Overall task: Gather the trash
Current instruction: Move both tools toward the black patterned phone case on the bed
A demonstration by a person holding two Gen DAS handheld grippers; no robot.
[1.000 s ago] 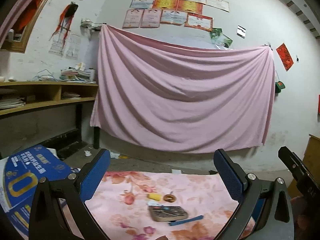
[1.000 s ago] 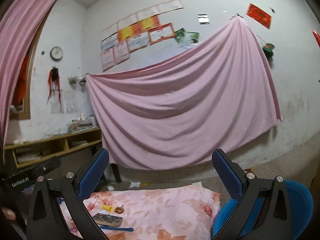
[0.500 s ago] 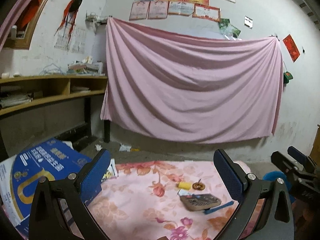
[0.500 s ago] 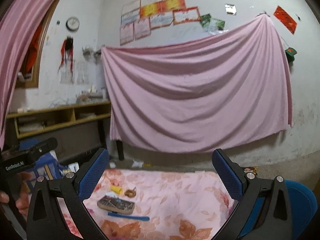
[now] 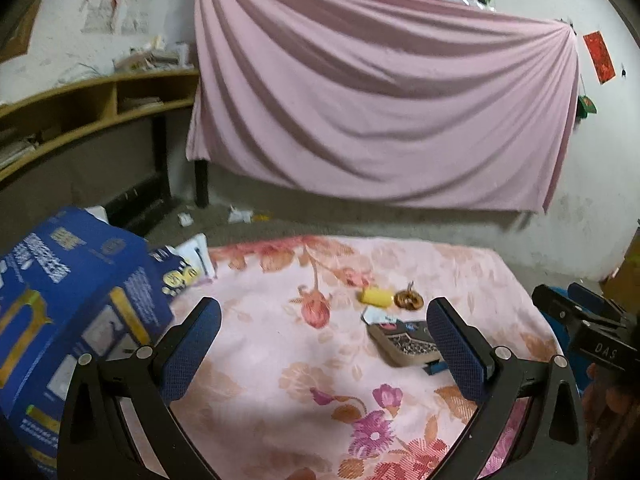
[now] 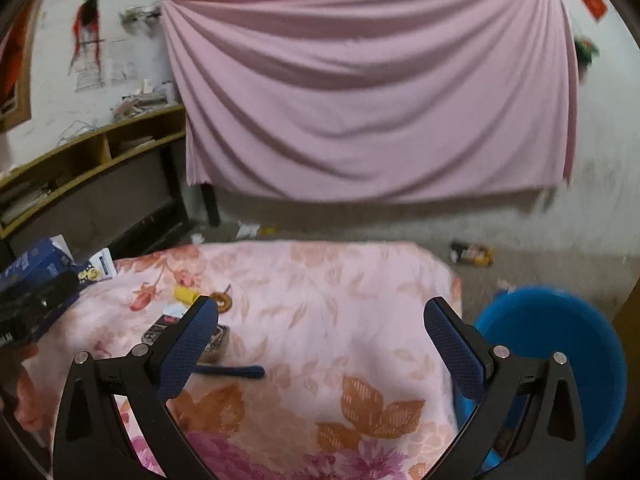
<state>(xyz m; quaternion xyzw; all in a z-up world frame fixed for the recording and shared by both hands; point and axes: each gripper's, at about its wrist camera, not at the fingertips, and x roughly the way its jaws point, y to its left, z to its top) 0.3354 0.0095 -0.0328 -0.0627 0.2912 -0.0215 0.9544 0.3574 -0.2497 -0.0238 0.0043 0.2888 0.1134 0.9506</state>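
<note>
1. The trash I am after sits in one small cluster on the floral tabletop [image 5: 280, 360], and I judge that none of it has been collected yet: nothing is held in either set of jaws.
2. I count five pieces there: one yellow wad [image 5: 375, 297], one brown ring-shaped scrap [image 5: 408, 301], one white paper scrap [image 5: 376, 315], one flat patterned packet [image 5: 404, 344] and one blue strip [image 6: 230, 371].
3. Seen from my left gripper [image 5: 325, 350], the cluster lies ahead and toward its right jaw; the packet is partly hidden behind that jaw. These jaws are spread wide and pinch nothing.
4. Seen from my right gripper [image 6: 320, 350], the same cluster lies by its left jaw, which covers part of the packet; the blue strip runs from that jaw toward the middle of the gap. These jaws are also spread wide and hold nothing.
5. One blue bin [image 6: 560, 344] stands beyond the right jaw of the right gripper, off the tabletop's edge. I take it as the place for the trash; I cannot see whether anything is in it.
6. So all five pickups look to be left, as far as I can judge.
7. Further out: one blue printed box [image 5: 68, 300] beyond the left gripper's left jaw, and one pink sheet [image 5: 380, 100] on the far wall.
</note>
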